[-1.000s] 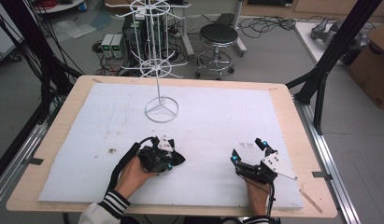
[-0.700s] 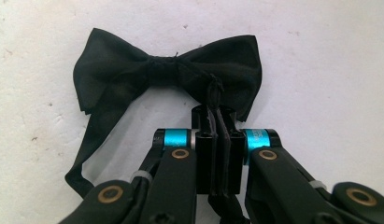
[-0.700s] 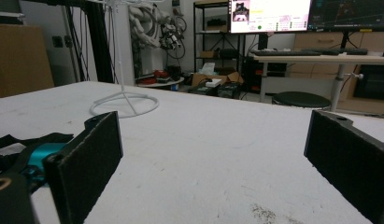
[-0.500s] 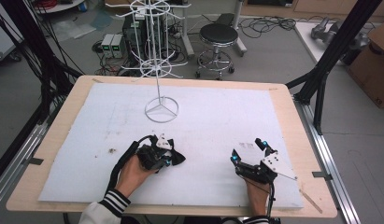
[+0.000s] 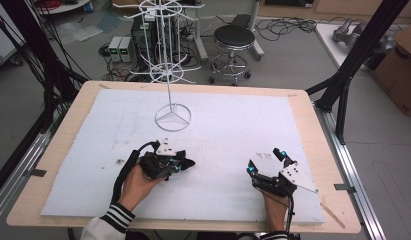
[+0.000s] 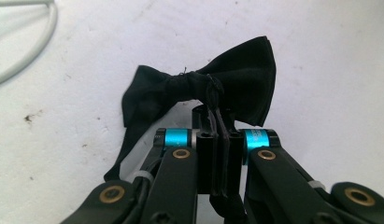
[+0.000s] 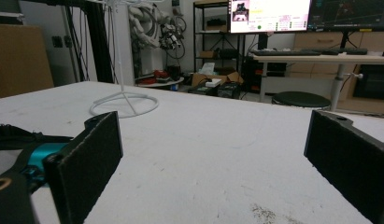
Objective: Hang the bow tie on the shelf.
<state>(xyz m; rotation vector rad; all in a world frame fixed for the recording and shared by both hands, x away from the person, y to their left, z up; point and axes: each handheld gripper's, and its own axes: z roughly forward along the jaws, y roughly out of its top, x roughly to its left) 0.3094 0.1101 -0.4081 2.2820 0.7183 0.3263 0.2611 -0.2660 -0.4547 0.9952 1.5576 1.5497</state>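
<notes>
The left gripper [image 5: 185, 162] lies low on the white sheet [image 5: 233, 120] covering the table, near the front left. Its jaws are closed together on the strap of a black bow tie [image 6: 203, 86]. In the left gripper view the pinch sits just below the centre knot, and the two wings spread to either side beyond the jaw tips. The bow tie's long axis therefore runs crosswise to the jaws. It rests on the sheet and is not lifted clear as far as can be judged. A thin tail of strap trails down past the left jaw.

The right gripper [image 5: 265, 161] rests near the front right, well apart from the bow tie. Its jaws stand wide with nothing between them, as the right gripper view confirms.

The white wire rack [image 5: 170, 65] stands at the far middle of the table, its ring base [image 5: 172, 118] on the sheet. It lies ahead of the left gripper and slightly to its right. The left hand [image 5: 140, 182] is clearly the nearer of the two to it.

Judgement: the coming move depends on that forward line from the left gripper to the rack. Because the bow tie hangs across the jaws, the strap loop would need to be presented to an arm of the rack.
</notes>
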